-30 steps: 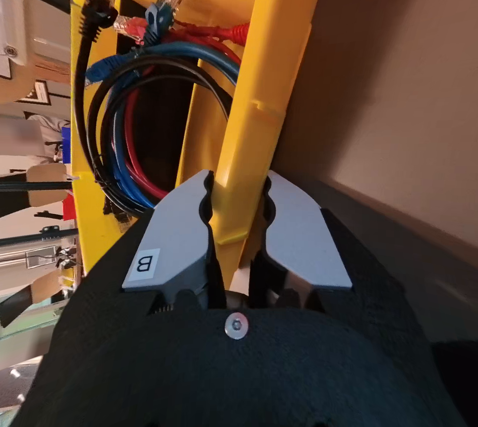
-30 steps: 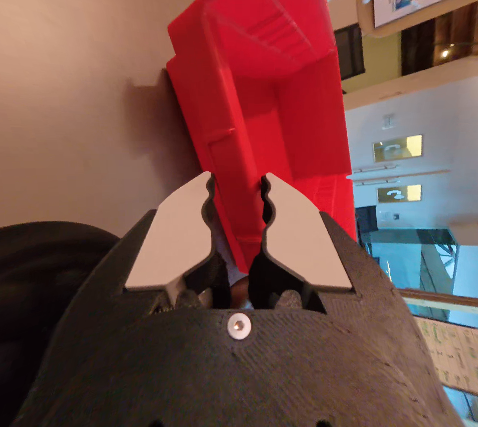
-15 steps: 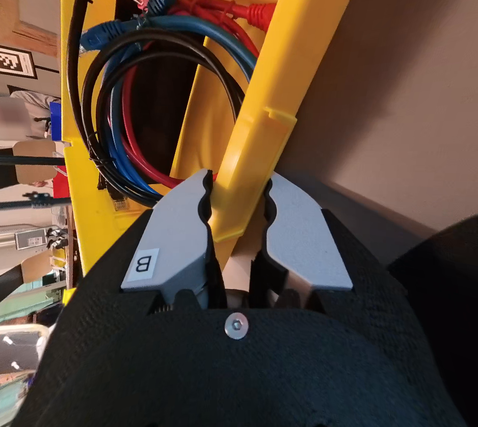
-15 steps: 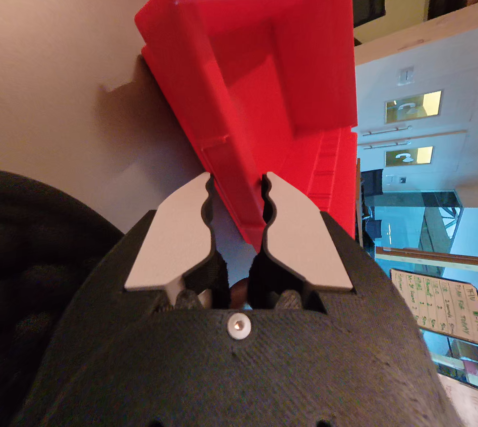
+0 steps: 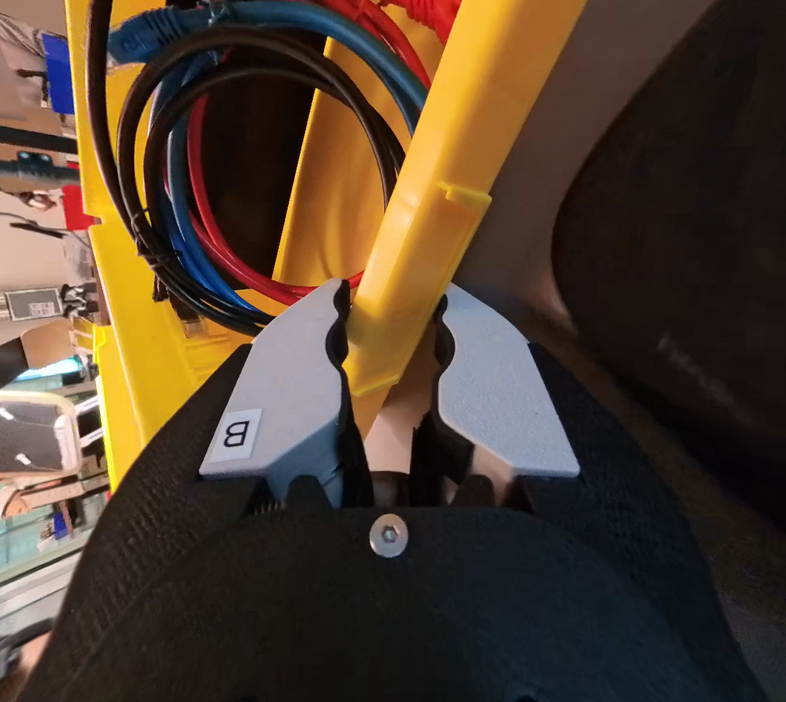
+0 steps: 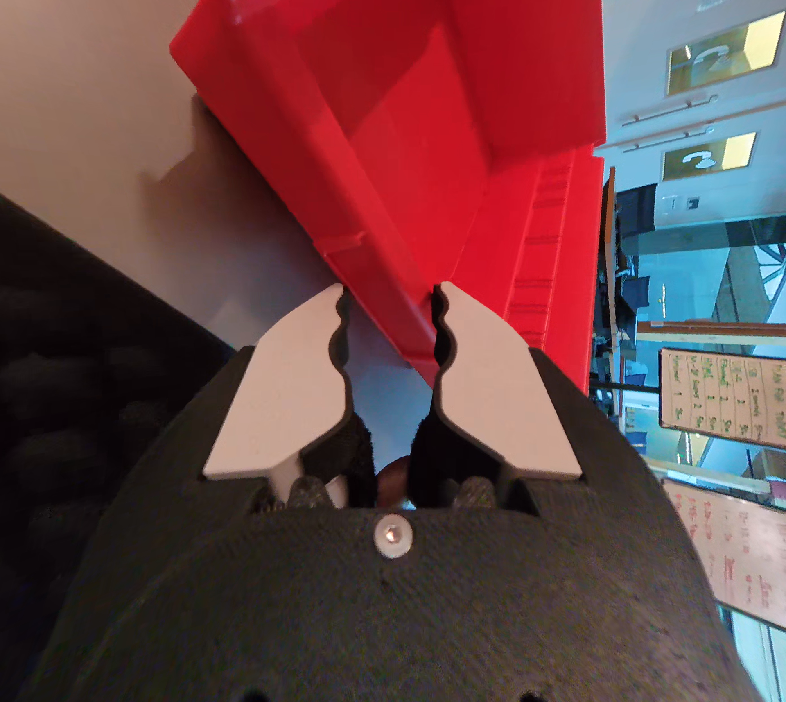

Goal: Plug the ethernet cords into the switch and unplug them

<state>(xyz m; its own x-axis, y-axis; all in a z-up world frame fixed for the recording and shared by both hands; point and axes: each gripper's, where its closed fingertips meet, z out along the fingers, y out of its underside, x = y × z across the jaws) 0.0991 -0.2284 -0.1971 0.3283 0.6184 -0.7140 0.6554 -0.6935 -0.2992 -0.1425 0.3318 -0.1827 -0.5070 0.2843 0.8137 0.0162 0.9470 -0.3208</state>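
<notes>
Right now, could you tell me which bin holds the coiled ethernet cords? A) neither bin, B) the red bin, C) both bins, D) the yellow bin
D: the coiled ethernet cords lie inside the yellow bin gripped by the left gripper, while the red bin looks empty.

Beige table (image 6: 106,64) bears red bin (image 6: 425,86).

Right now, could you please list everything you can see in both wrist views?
yellow bin: one, yellow, rim between the left gripper's fingers.
ethernet cords: three coiled, black, blue and red, inside the yellow bin.
red bin: one, red, empty, rim between the right gripper's fingers.
whiteboard: one, white, background at right.
left gripper: one, grey fingers on black body, shut on the yellow bin's rim.
right gripper: one, grey fingers, black body, around the red bin's rim.
</notes>
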